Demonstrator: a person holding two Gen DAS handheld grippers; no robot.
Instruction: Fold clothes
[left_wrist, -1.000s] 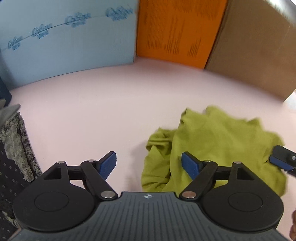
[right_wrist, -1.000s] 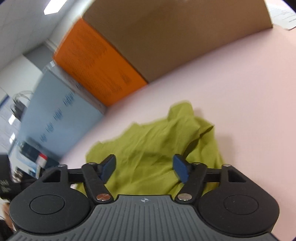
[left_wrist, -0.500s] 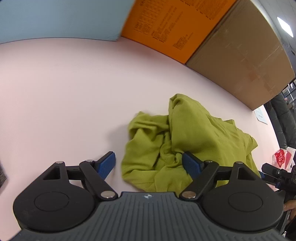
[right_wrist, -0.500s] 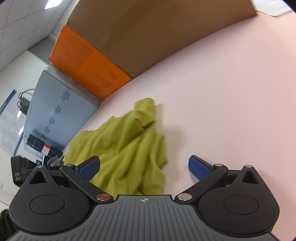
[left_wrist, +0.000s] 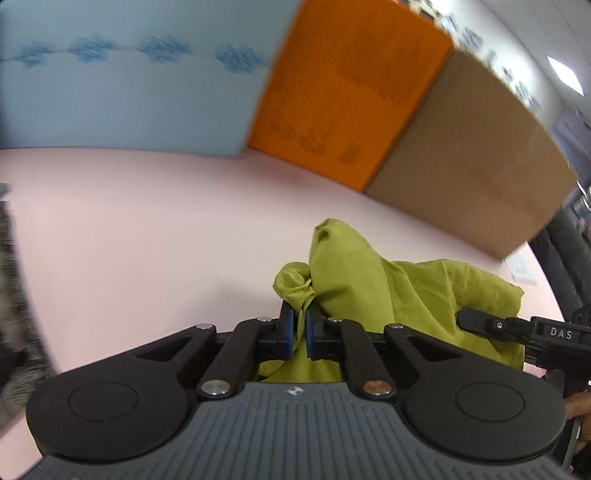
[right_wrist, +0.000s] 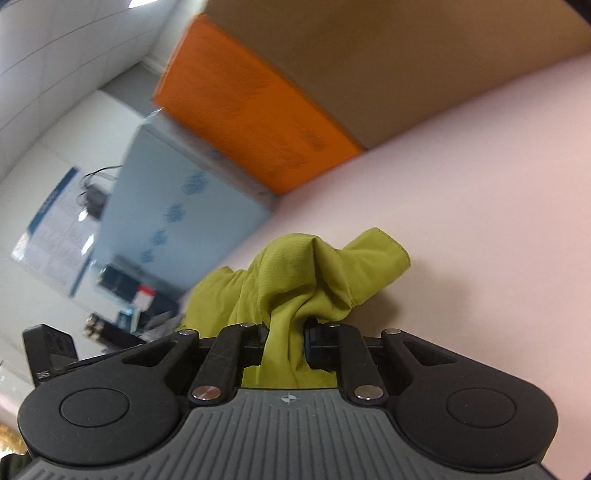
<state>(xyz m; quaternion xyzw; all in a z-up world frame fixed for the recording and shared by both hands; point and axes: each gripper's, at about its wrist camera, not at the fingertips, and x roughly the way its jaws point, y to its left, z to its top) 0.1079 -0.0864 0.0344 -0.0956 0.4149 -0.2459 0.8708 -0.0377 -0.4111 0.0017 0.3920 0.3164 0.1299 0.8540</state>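
Note:
An olive-green garment lies crumpled on the pink table. In the left wrist view my left gripper is shut, pinching a bunched fold at the garment's left edge between its blue pads. In the right wrist view the garment rises in a twisted bunch. My right gripper has its jaws closing, and its pads press a thick fold of that cloth. The rest of the garment hangs behind the fingers and is partly hidden. A finger of the right gripper reaches into the cloth from the right.
Along the table's far side stand a light blue panel, an orange box and a brown cardboard box. A dark patterned cloth lies at the left edge. A person's hand shows at the lower right.
Both grippers stood open around the garment's edges and now have closed on folds of it. Both views have tilted up, and the cloth is gathered into a taller bunch.

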